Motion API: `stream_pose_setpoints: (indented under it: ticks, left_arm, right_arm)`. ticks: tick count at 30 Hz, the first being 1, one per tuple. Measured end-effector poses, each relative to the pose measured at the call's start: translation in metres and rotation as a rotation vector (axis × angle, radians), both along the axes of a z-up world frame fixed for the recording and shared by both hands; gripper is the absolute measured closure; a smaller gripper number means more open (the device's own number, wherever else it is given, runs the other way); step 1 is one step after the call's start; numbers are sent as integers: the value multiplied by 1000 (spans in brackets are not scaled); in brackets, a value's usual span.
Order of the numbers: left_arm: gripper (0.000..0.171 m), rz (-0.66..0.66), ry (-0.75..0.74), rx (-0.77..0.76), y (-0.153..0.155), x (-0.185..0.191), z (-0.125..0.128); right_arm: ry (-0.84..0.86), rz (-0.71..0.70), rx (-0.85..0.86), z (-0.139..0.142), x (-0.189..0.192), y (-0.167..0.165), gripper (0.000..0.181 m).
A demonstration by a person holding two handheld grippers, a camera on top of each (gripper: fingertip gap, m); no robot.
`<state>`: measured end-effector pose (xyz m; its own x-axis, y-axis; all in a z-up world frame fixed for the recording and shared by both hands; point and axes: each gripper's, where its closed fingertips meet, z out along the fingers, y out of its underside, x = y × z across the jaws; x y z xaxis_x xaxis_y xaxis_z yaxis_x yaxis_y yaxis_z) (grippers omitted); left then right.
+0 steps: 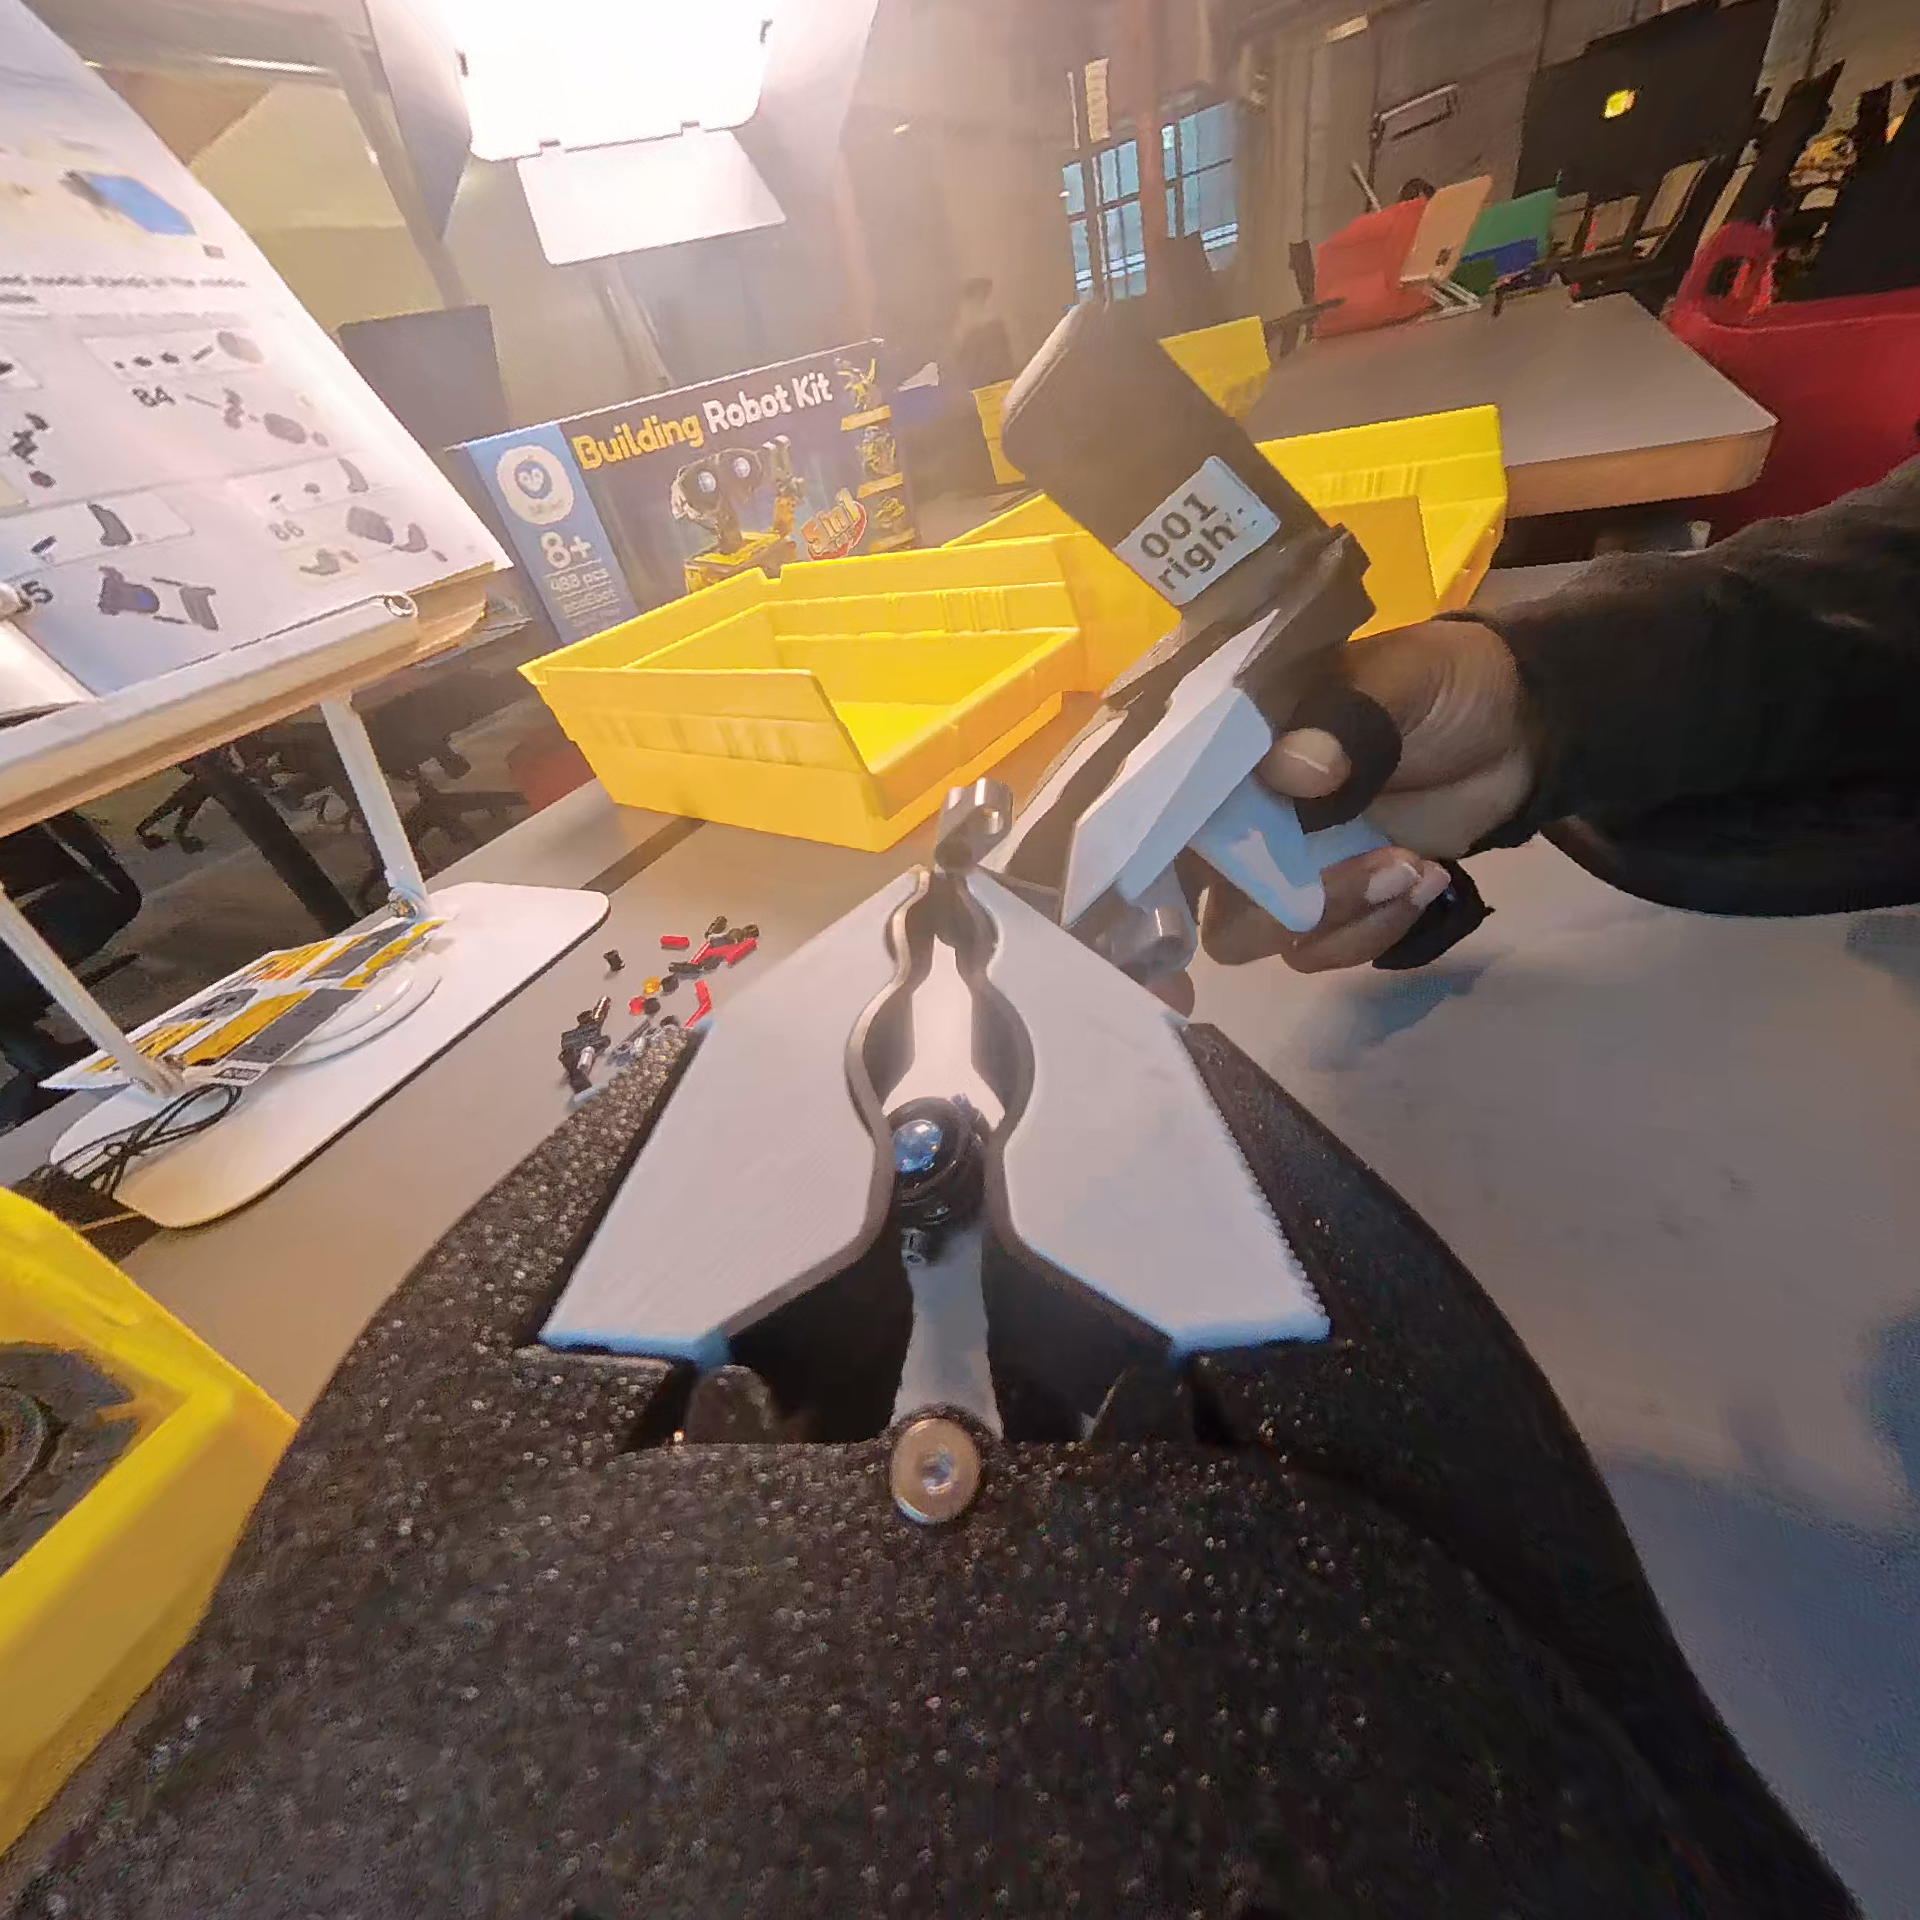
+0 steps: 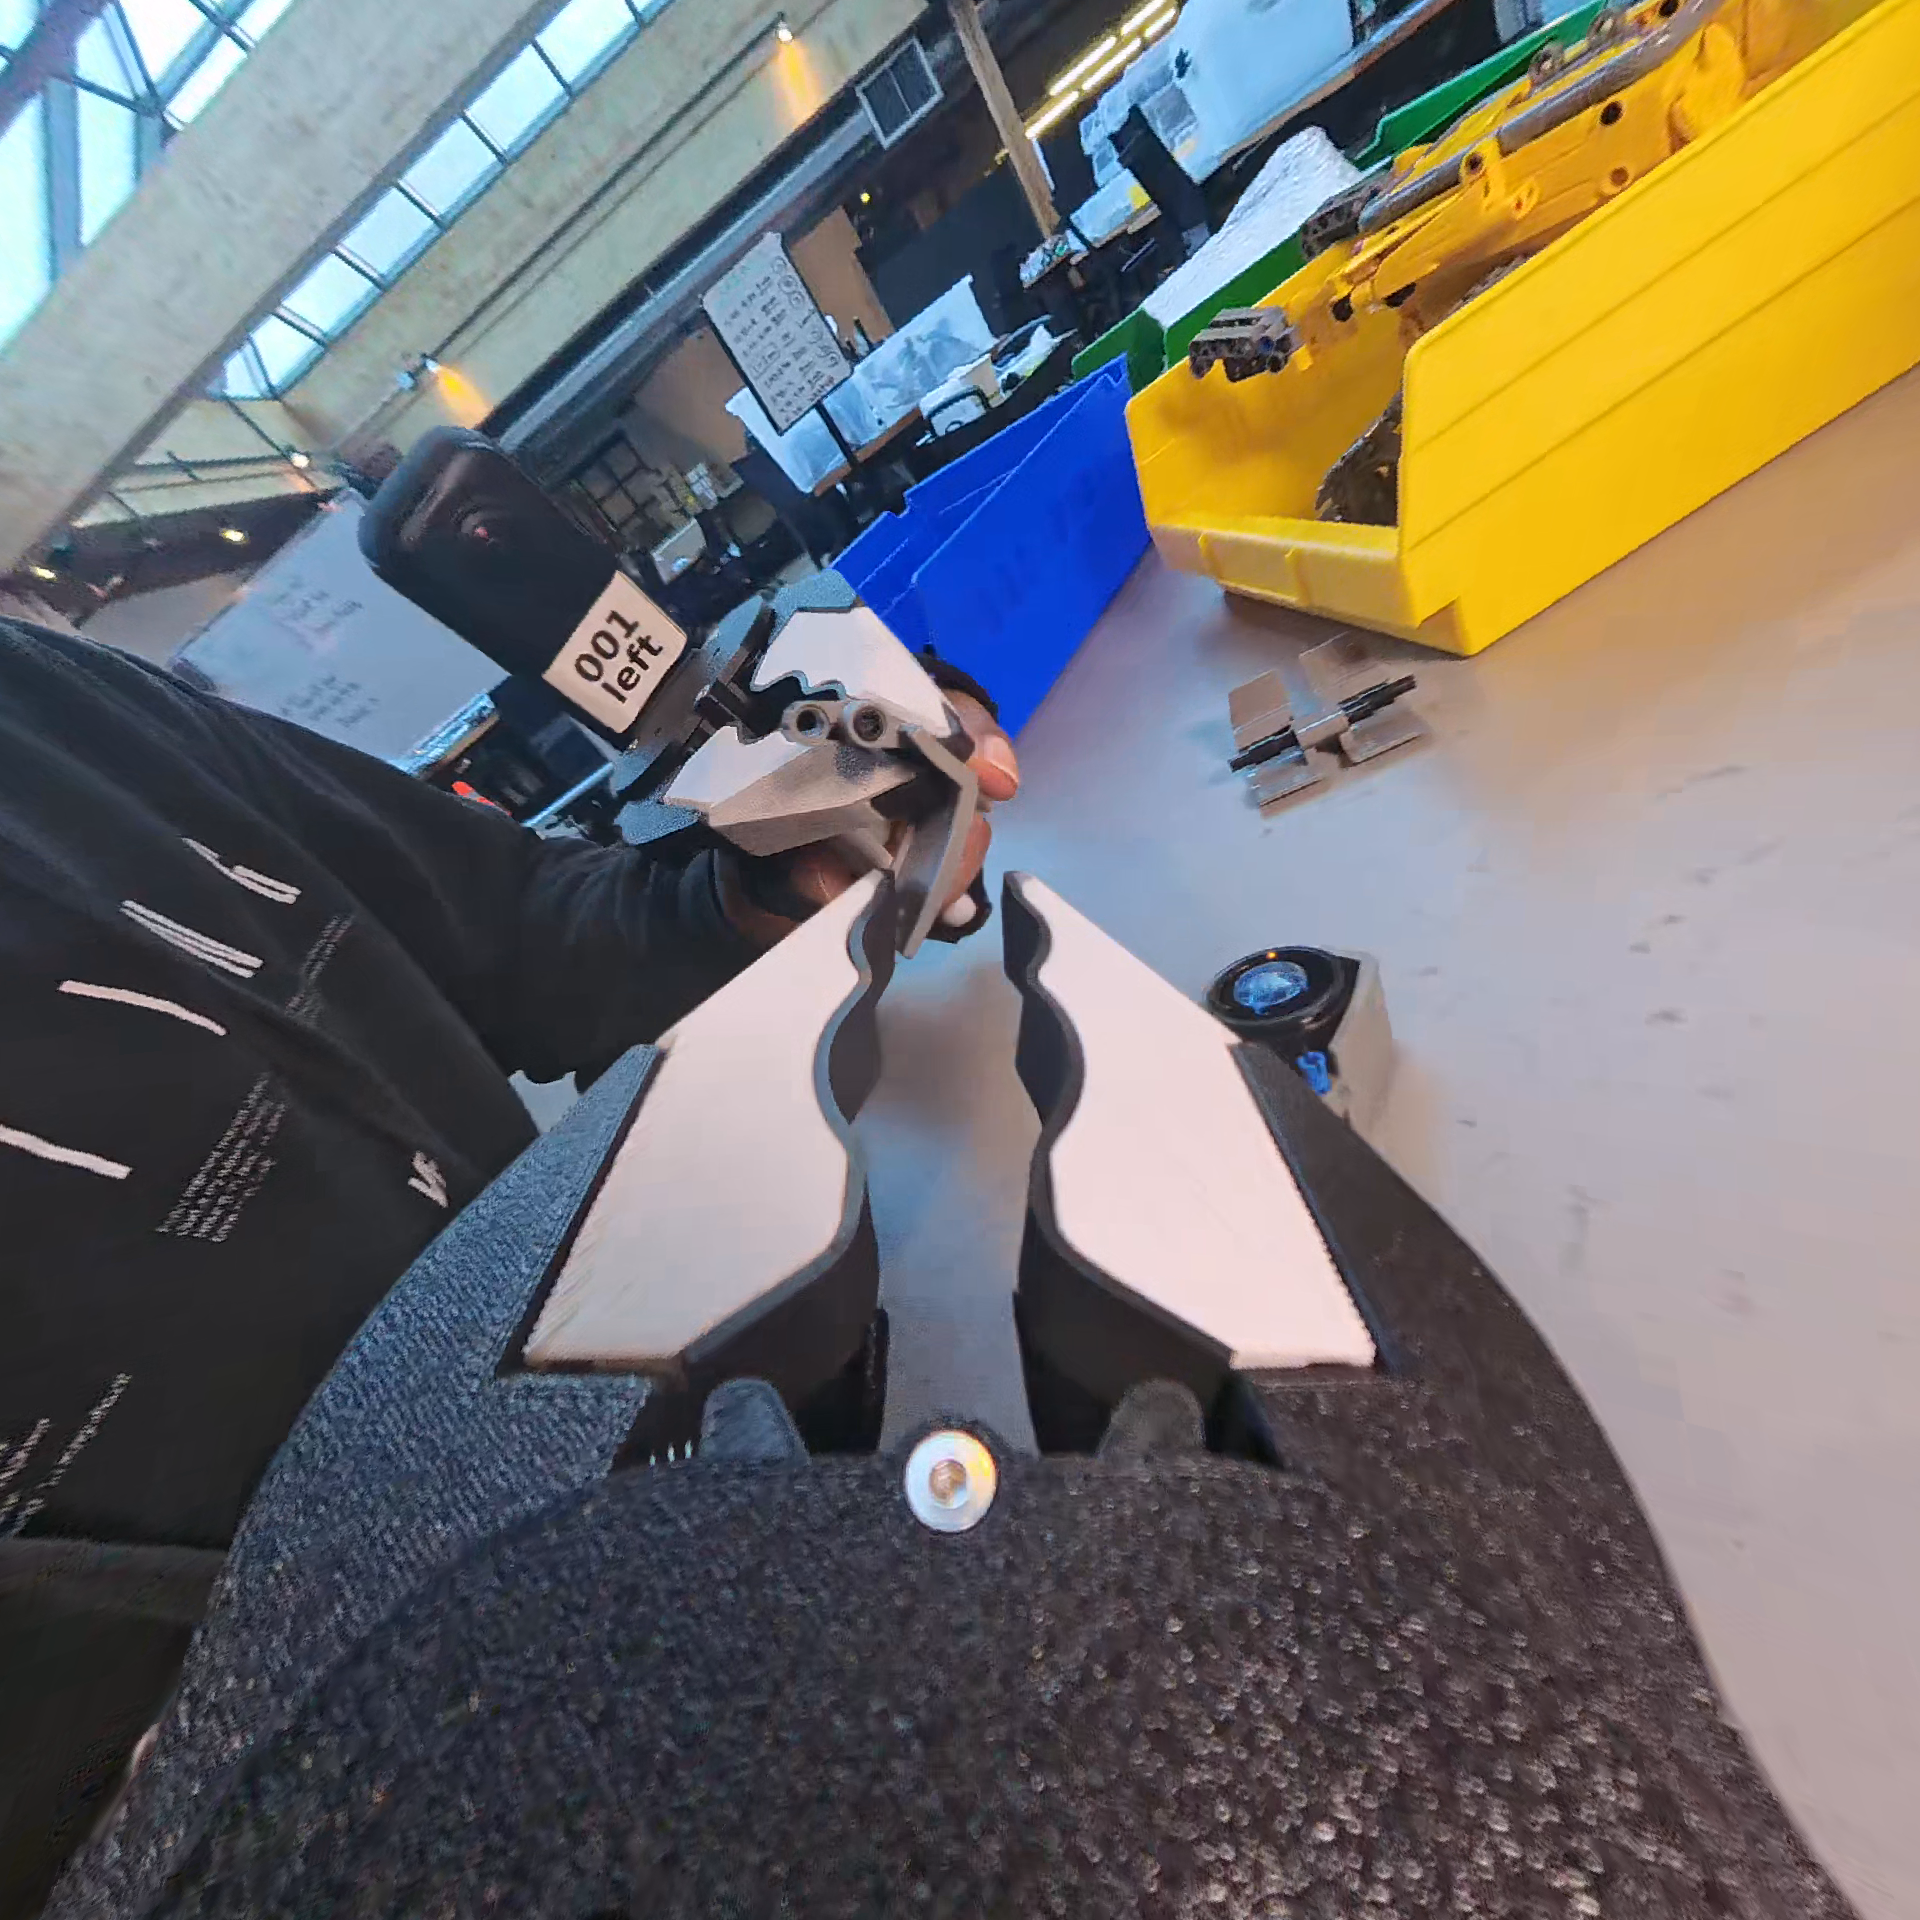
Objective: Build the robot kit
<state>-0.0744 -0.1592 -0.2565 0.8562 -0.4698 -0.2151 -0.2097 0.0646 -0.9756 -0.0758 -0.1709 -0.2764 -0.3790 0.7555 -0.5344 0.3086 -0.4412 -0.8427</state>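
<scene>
I am looking down my left gripper (image 1: 948, 896), and its jaws are pinching shut on a bent grey beam (image 1: 974, 819). One rounded end of the beam is sticking up past the fingertips, and the rest is running down under the fingers. In the gap between those fingers a black ring with a blue lens is showing, though I cannot tell whether it is joined to the beam or lying on the table below. My right gripper (image 2: 945, 885) is standing narrowly open with nothing between its jaws. Its left fingertip is sitting just beside the lower end of the beam, and I cannot tell whether they are touching. Both tools are hovering above the grey table (image 2: 1610, 1091), tip to tip. A grey block with a blue lens (image 2: 1294, 1003) is resting on the table just right of the right gripper. A set of flat grey pieces on a black axle (image 2: 1322, 729) is lying farther off. Beyond them a yellow bin (image 2: 1621, 436) is holding a yellow and grey model, with a blue bin (image 2: 1023, 561) beside it. To the left of the left gripper, small red and black parts (image 1: 670, 977) are lying scattered near a white stand (image 1: 343, 1049) carrying an instruction sheet (image 1: 197, 436). Behind them, empty-looking yellow trays (image 1: 727, 748) and a kit box (image 1: 707, 488) are standing.
</scene>
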Motion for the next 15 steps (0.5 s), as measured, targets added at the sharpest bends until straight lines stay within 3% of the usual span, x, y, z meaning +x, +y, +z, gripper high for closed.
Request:
stream_pose_setpoints:
  ticks: [6,15]
  left_arm:
    - [169,-14,13,10,-2,3,-1]
    - [167,-105,-126,-115,-2,4,-10]
  right_arm:
    - [8,60,-79,1,3,-8,174]
    - [-30,37,-131,-5,4,1,179]
